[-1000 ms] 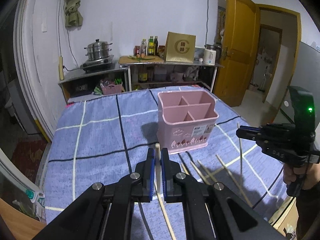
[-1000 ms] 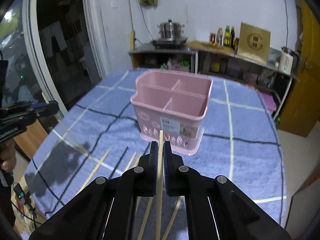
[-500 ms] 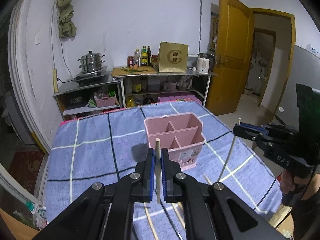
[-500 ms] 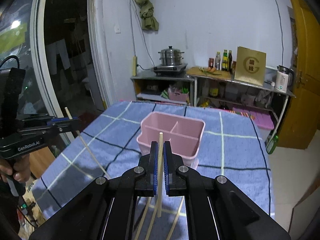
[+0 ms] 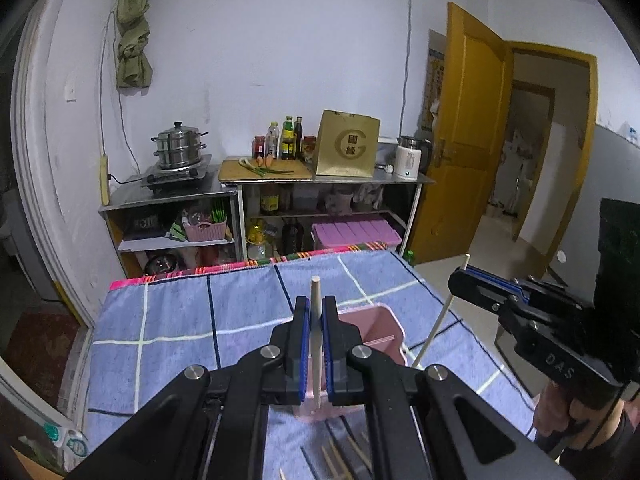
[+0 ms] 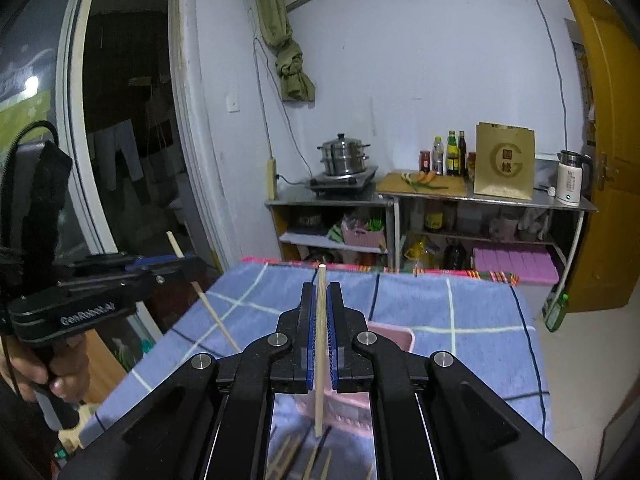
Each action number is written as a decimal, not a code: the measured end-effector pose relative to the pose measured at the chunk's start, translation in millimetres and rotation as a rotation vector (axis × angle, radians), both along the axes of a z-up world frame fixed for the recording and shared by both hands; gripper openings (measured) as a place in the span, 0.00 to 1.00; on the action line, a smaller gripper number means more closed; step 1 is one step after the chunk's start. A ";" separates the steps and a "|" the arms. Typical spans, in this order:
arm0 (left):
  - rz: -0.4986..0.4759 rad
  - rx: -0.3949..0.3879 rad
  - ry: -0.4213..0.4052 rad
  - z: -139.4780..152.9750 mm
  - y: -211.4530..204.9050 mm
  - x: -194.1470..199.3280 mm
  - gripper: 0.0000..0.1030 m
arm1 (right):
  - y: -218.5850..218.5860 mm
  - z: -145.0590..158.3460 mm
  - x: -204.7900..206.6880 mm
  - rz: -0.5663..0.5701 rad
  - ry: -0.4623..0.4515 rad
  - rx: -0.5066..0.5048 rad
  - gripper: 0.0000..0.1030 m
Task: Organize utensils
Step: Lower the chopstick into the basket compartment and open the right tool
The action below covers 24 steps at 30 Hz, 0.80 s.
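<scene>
My left gripper (image 5: 315, 312) is shut on a pale wooden chopstick (image 5: 316, 344) that stands nearly upright between its blue pads. My right gripper (image 6: 321, 300) is shut on a second chopstick (image 6: 320, 344), also upright. Both hang above the table, over the pink divided utensil holder (image 5: 380, 332), which is mostly hidden behind the jaws (image 6: 394, 338). Each gripper shows in the other's view: the right gripper (image 5: 464, 280) at the right edge, the left gripper (image 6: 180, 260) at the left edge. Several more chopsticks (image 5: 340, 460) lie on the cloth just below the holder (image 6: 288, 456).
A blue checked cloth (image 5: 180, 320) covers the table. Behind it stand steel shelves (image 5: 264, 200) with a steamer pot (image 5: 180, 148), bottles and a gold box. A yellow door (image 5: 468, 140) stands open at the right, a dark glass door (image 6: 120, 140) at the left.
Both grippers have risen with their chopsticks and pitched up, so the holder dropped low in view and the loose chopsticks slid to the bottom edge. The jaws stayed shut.
</scene>
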<state>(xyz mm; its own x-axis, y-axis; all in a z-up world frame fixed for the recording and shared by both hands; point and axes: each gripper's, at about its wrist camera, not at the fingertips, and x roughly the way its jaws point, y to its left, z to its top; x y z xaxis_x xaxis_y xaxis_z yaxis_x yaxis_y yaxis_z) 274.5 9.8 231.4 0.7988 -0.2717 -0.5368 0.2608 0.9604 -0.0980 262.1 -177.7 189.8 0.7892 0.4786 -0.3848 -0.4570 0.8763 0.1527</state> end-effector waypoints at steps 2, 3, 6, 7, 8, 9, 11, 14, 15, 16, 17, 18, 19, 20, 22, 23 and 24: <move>0.002 -0.006 0.002 -1.3 0.3 10.5 0.06 | 2.8 1.5 6.4 0.001 -0.006 0.004 0.05; 0.004 -0.004 0.000 -1.9 0.5 14.6 0.06 | 4.4 1.9 8.8 -0.001 -0.010 0.006 0.05; 0.002 -0.017 0.011 -8.5 2.5 30.4 0.06 | 7.8 2.0 19.1 -0.005 -0.016 0.020 0.05; 0.003 -0.016 0.012 -10.6 2.1 33.5 0.06 | 8.5 1.4 23.4 -0.006 -0.016 0.025 0.05; 0.005 -0.015 0.013 -13.4 2.7 37.4 0.06 | 9.3 0.4 27.3 -0.006 -0.017 0.030 0.05; 0.005 -0.019 0.017 -17.0 3.9 42.7 0.06 | 10.5 -1.0 30.4 -0.005 -0.016 0.033 0.05; 0.006 -0.028 0.025 -23.8 5.7 46.5 0.06 | 12.4 -4.9 36.0 -0.005 -0.015 0.040 0.05; 0.007 -0.042 0.037 -35.6 7.0 53.9 0.06 | 16.7 -12.8 45.3 0.002 -0.003 0.046 0.05; 0.007 -0.047 0.044 -40.7 8.4 57.5 0.06 | 17.2 -17.3 48.4 0.002 0.003 0.047 0.05; 0.007 -0.048 0.049 -44.5 8.8 59.8 0.06 | 18.0 -19.9 51.3 0.002 0.009 0.047 0.05; 0.005 -0.049 0.054 -49.0 9.3 62.4 0.06 | 18.8 -24.5 54.1 0.004 0.019 0.047 0.05; 0.004 -0.050 0.061 -54.2 9.4 64.4 0.06 | 19.4 -31.3 57.6 0.005 0.035 0.046 0.05; 0.005 -0.051 0.067 -58.0 9.8 66.5 0.06 | 19.7 -35.8 60.2 0.004 0.045 0.044 0.05; 0.004 -0.053 0.075 -61.5 8.8 68.4 0.06 | 19.9 -41.9 62.8 0.004 0.057 0.041 0.05; -0.003 -0.052 0.089 -70.5 8.5 71.7 0.06 | 20.2 -52.6 67.6 0.007 0.083 0.038 0.05; -0.004 -0.051 0.096 -74.1 8.1 73.6 0.06 | 20.6 -57.7 69.6 0.008 0.096 0.037 0.05; -0.007 -0.050 0.104 -78.9 7.8 75.2 0.06 | 20.9 -62.3 71.6 0.010 0.108 0.034 0.05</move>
<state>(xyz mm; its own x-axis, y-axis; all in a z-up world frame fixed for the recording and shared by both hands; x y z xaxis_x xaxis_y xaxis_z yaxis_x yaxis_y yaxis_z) 349.7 17.6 152.5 0.7375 -0.3055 -0.6023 0.2534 0.9518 -0.1726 333.7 -156.8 127.5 0.7391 0.5005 -0.4509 -0.4447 0.8652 0.2315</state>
